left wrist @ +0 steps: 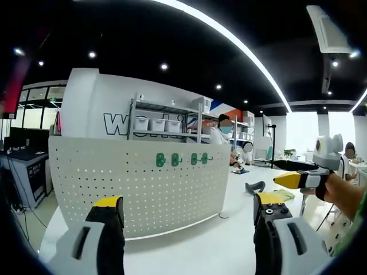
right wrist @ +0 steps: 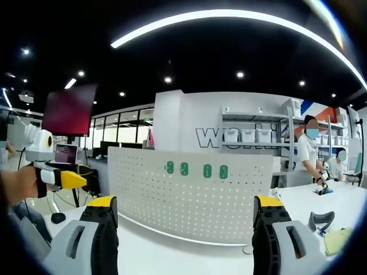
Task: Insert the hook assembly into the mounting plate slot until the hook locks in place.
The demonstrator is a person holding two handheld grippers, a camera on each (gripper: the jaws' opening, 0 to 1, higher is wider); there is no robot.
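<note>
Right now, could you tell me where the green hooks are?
The green hooks hang in a row of four near the top edge of the white pegboard standing on the table, roughly centred in the left gripper view and likewise in the right gripper view.

A white dotted pegboard point(left wrist: 137, 183) carries green hooks point(left wrist: 182, 159); the hand-held gripper point(left wrist: 189, 213) has yellow tips.

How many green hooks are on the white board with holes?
4. They hang in a row near the top of the board: first hook, second hook, third hook, fourth hook.
</note>
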